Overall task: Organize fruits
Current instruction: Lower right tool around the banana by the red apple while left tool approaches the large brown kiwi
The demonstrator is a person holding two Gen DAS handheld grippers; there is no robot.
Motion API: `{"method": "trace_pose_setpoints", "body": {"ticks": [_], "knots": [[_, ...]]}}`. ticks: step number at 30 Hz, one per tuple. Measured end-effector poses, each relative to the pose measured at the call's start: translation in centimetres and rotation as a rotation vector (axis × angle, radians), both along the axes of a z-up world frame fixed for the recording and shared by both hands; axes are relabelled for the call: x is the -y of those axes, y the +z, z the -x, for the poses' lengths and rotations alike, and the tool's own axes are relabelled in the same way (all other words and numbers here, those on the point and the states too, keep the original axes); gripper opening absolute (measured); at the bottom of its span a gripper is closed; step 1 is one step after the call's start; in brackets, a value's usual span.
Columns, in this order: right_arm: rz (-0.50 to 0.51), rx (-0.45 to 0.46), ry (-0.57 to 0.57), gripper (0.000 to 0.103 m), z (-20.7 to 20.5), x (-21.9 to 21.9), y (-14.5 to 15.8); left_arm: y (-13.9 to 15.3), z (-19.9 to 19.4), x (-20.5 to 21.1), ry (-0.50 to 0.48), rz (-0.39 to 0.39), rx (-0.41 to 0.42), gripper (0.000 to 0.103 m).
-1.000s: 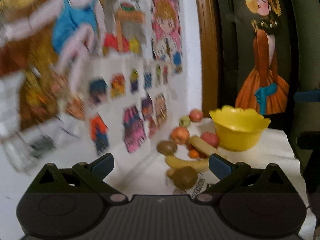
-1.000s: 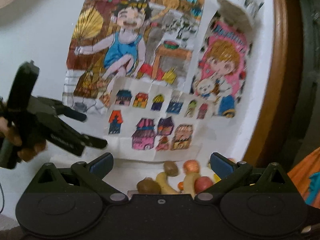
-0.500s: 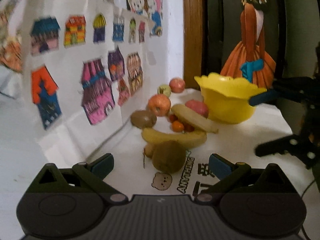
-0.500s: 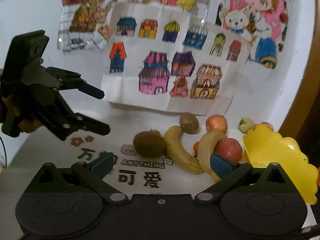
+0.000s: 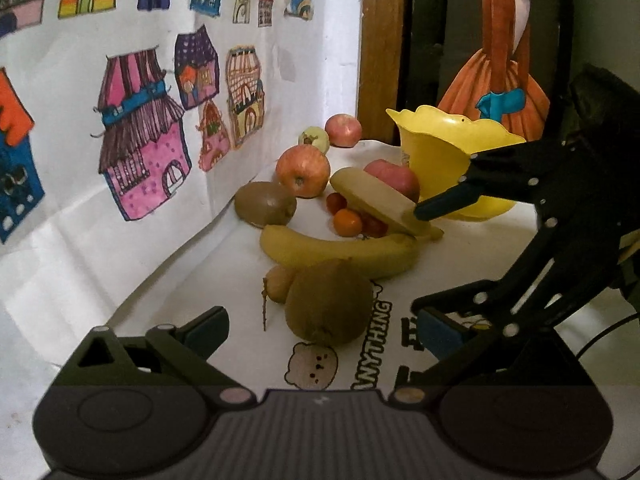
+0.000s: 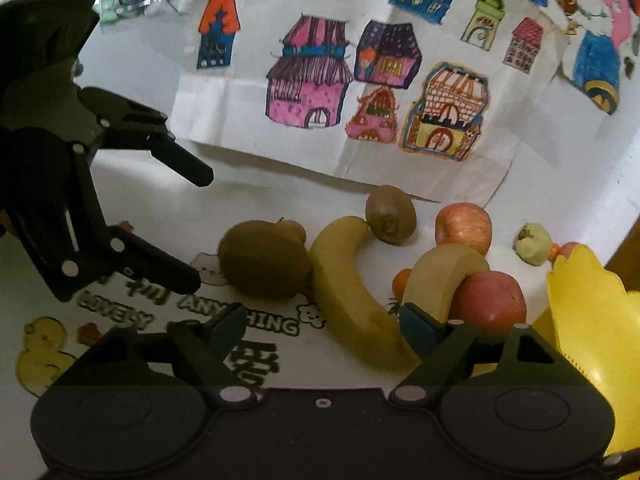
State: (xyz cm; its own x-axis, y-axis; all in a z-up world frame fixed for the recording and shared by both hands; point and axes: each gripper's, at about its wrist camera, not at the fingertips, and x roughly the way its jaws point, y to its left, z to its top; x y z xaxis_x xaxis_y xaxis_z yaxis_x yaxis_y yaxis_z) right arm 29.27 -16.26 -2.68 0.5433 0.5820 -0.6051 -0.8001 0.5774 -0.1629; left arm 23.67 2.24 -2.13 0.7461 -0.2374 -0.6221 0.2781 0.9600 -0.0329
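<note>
Fruit lies in a heap on a printed white cloth (image 5: 240, 264). It includes a big kiwi (image 5: 328, 304), two bananas (image 5: 340, 252) (image 5: 376, 200), apples (image 5: 303, 172) (image 5: 394, 178), a second kiwi (image 5: 265, 204) and a small orange (image 5: 347, 222). A yellow scalloped bowl (image 5: 452, 148) stands behind the heap. My left gripper (image 5: 322, 330) is open, the big kiwi just ahead between its fingers. My right gripper (image 6: 324, 328) is open low over the long banana (image 6: 348, 292), its right finger (image 6: 420, 328) by the curved banana (image 6: 444, 276). The bowl (image 6: 592, 320) sits at its right.
Children's drawings (image 6: 308, 88) are taped to the white wall behind the fruit. A wooden frame (image 5: 380, 40) and a dark panel with a painted figure (image 5: 500, 60) stand behind the bowl. An apple (image 5: 343, 131) and a pale green fruit (image 5: 315, 139) sit in the far corner.
Both grippers have tipped down from the wall and closed in on the fruit. The right gripper has come into the left wrist view, right beside the bananas.
</note>
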Motion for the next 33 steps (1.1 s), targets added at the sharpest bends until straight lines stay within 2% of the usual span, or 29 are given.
{"method": "trace_pose_setpoints", "body": {"ticks": [3,10,15,21,27,29,31,33], "knots": [[0.021,0.006,0.013,0.08,-0.8,-0.5,-0.7,-0.3,-0.6,0.1,0.0,0.012,-0.018,0.094],[0.072,0.036,0.058,0.078,-1.5,-1.7,-1.6,-0.9,-1.8,0.2,-0.019,0.039,-0.034,0.089],[0.114,0.053,0.074,0.077,-2.0,-2.8,-1.8,-1.3,-2.6,0.4,-0.025,0.057,-0.064,0.076],[0.123,0.048,0.076,0.069,-2.6,-3.2,-2.0,-1.5,-3.2,0.5,0.006,0.028,-0.081,0.061],[0.129,-0.022,0.118,0.066,-3.8,-3.3,-1.8,-1.4,-3.6,0.6,0.015,0.021,-0.103,0.06],[0.135,-0.048,0.121,0.06,-4.2,-3.4,-1.7,-1.4,-3.6,0.5,0.02,0.027,-0.107,0.06],[0.154,-0.039,0.099,0.048,-4.4,-3.6,-1.6,-1.4,-3.5,0.3,0.022,0.038,-0.113,0.06],[0.165,-0.024,0.083,0.046,-4.4,-3.5,-1.6,-1.4,-3.4,0.0,0.028,0.055,-0.12,0.06]]}}
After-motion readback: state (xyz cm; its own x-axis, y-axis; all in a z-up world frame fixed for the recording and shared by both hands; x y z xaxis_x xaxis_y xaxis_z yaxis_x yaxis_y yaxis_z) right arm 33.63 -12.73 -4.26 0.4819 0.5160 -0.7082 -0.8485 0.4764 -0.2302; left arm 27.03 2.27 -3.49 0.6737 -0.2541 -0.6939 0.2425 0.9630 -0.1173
